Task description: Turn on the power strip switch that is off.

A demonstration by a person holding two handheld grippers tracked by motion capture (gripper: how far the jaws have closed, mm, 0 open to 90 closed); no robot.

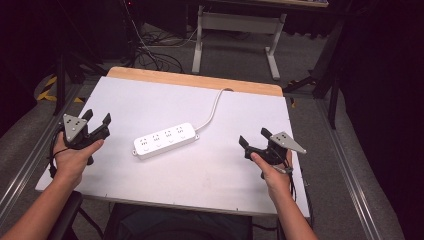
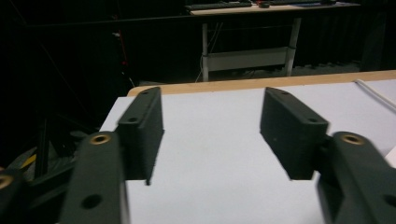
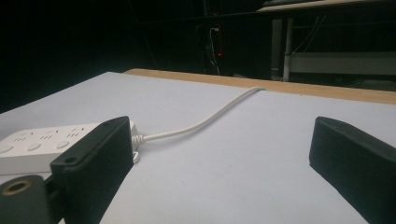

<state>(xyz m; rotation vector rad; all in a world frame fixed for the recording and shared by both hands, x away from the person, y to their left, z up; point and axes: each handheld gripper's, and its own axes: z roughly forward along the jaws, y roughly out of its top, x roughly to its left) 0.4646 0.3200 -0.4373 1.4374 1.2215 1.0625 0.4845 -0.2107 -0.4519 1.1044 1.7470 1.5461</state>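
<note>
Flanking a power strip (image 1: 165, 140) on the white table (image 1: 210, 170) (dark room), both grippers' jaws spread.

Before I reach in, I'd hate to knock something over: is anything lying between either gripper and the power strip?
Nothing visible does. The power strip lies alone mid-table, with bare white table between it and the left gripper and the right gripper. Its cable runs off toward the far edge, away from both. Both grippers are open and hold nothing.
</note>
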